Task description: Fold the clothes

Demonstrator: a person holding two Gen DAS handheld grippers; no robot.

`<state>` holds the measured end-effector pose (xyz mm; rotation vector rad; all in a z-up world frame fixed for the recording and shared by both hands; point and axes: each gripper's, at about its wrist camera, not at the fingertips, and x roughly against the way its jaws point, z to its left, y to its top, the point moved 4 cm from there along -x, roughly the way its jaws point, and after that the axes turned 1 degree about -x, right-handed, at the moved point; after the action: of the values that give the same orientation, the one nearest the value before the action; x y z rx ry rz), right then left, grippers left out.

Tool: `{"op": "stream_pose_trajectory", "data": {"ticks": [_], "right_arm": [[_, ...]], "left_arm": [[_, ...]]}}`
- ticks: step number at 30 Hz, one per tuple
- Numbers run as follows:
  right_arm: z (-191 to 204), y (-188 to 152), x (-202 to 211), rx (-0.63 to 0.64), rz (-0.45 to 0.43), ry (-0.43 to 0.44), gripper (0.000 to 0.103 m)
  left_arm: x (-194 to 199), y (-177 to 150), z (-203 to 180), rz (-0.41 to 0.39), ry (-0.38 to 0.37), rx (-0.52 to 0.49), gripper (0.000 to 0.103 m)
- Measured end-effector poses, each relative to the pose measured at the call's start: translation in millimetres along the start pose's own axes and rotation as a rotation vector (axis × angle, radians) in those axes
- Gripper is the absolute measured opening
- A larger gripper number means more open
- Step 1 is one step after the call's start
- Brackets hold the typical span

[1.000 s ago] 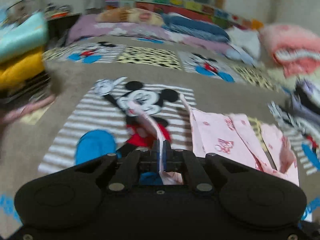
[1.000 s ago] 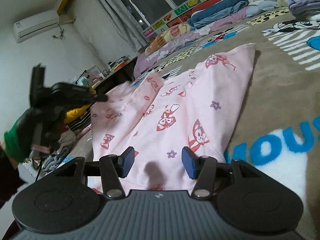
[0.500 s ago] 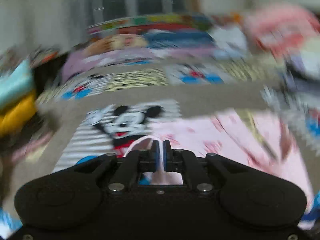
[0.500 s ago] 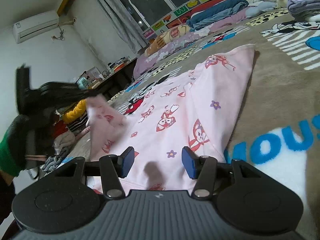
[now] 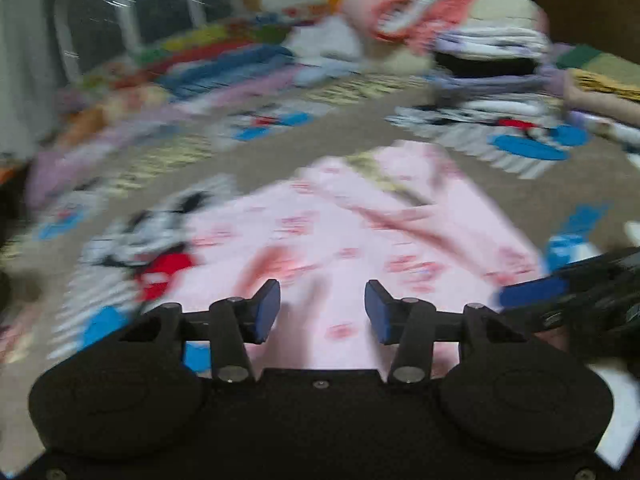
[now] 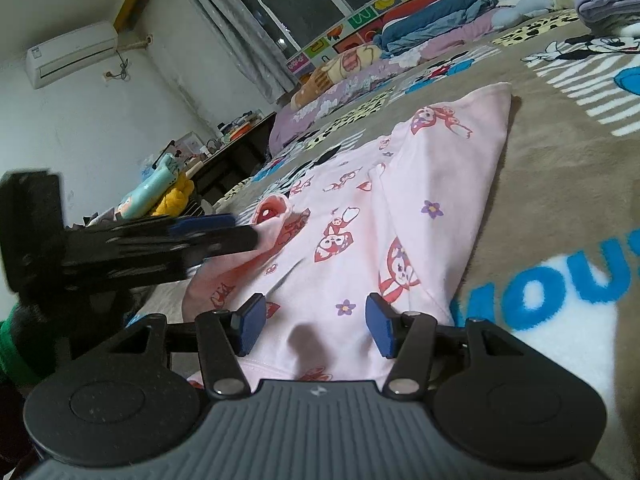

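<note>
A pink garment (image 5: 360,232) printed with red cartoon figures lies spread on the Mickey Mouse blanket (image 6: 560,152). My left gripper (image 5: 322,312) hovers open over its near part with nothing between the blue pads; this view is motion-blurred. In the right wrist view the left gripper (image 6: 236,230) shows side-on at the left, its tips against a folded-over sleeve cuff (image 6: 274,212). My right gripper (image 6: 316,330) stands open low over the garment's (image 6: 420,200) near hem. One of its blue pads (image 5: 528,294) shows at the right edge of the left wrist view.
Stacks of folded clothes (image 5: 492,48) stand at the far right of the bed. Rolled bedding (image 6: 432,12) lines the window side. A dark desk (image 6: 240,140) with soft toys is at the left. A green sleeve (image 6: 12,344) holds the left gripper.
My left gripper carried the pink sleeve to the right over the garment, then opened and let it go. The right gripper stayed open and still at the hem.
</note>
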<state>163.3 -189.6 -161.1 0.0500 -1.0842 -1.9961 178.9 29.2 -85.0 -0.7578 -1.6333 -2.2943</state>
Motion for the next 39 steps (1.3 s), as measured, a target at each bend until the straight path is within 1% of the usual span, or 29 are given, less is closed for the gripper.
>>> {"op": "stream_pose_trajectory", "data": {"ticks": [2, 3, 5, 7, 8, 12, 13, 14, 15, 17, 19, 21, 23, 27, 28, 29, 31, 33, 35, 39], "right_arm": [[0.1, -0.4, -0.3, -0.001, 0.001, 0.000, 0.055], [0.1, -0.5, -0.5, -0.001, 0.001, -0.001, 0.055], [0.7, -0.8, -0.8, 0.002, 0.001, -0.003, 0.055], [1.1, -1.2, -0.5, 0.003, 0.001, -0.003, 0.056], [1.4, -1.6, -0.4, 0.003, 0.001, -0.003, 0.056], [1.3, -3.2, 0.1, 0.003, -0.001, -0.001, 0.056], [1.0, -2.9, 0.2, 0.002, 0.000, 0.000, 0.056], [0.8, -2.7, 0.2, 0.001, 0.000, 0.001, 0.056], [0.5, -2.6, 0.2, 0.000, 0.000, 0.003, 0.056], [-0.7, -1.7, 0.4, -0.003, 0.001, 0.006, 0.056], [-1.2, -1.0, 0.3, -0.005, 0.001, 0.008, 0.056], [-1.8, -0.8, -0.2, -0.009, 0.003, 0.012, 0.056], [-2.8, -0.4, -0.1, -0.013, 0.004, 0.016, 0.056], [-3.5, 0.1, -0.5, -0.019, 0.005, 0.019, 0.056], [-3.6, 0.2, -0.5, -0.020, 0.006, 0.020, 0.056], [-3.6, 0.0, -0.3, -0.020, 0.006, 0.021, 0.057], [-3.7, 0.1, -0.3, -0.021, 0.007, 0.022, 0.057], [-3.9, 0.3, -0.1, -0.021, 0.007, 0.025, 0.057], [-4.3, 0.3, 0.1, -0.023, 0.006, 0.028, 0.057], [-4.7, -0.4, 0.4, -0.030, 0.005, 0.037, 0.057]], "left_arm": [[-3.3, -10.2, 23.2, 0.019, 0.071, 0.068, 0.045], [-9.1, -15.6, 33.6, 0.047, 0.086, 0.098, 0.045], [-21.5, -22.3, 48.4, 0.086, 0.078, 0.174, 0.045], [-31.3, -25.2, 62.2, 0.099, 0.028, 0.283, 0.044], [-37.6, -24.1, 64.4, 0.113, 0.019, 0.298, 0.043], [-63.5, -18.0, 67.7, 0.183, 0.003, 0.309, 0.039], [-69.9, -16.4, 68.5, 0.201, -0.001, 0.311, 0.033], [-76.3, -14.9, 69.3, 0.218, -0.005, 0.314, 0.016], [-78.3, -8.1, 70.3, 0.211, 0.004, 0.301, 0.010], [-77.2, 17.6, 70.1, 0.144, 0.052, 0.234, 0.010], [-77.2, 43.4, 70.8, 0.078, 0.071, 0.194, 0.010], [-78.9, 61.7, 76.0, 0.050, 0.073, 0.190, 0.010], [-81.0, 70.2, 82.4, 0.039, 0.074, 0.201, 0.010], [-89.9, 63.1, 97.2, 0.068, 0.056, 0.260, 0.011], [-92.7, 59.1, 100.5, 0.079, 0.046, 0.277, 0.014], [-95.8, 56.5, 103.2, 0.086, 0.036, 0.298, 0.024], [-102.1, 51.9, 108.4, 0.096, 0.018, 0.342, 0.038], [-110.1, 48.7, 112.9, 0.105, -0.006, 0.380, 0.039], [-121.4, 47.4, 112.5, 0.121, -0.032, 0.386, 0.039], [-144.3, 45.7, 107.7, 0.154, -0.030, 0.327, 0.039]]}}
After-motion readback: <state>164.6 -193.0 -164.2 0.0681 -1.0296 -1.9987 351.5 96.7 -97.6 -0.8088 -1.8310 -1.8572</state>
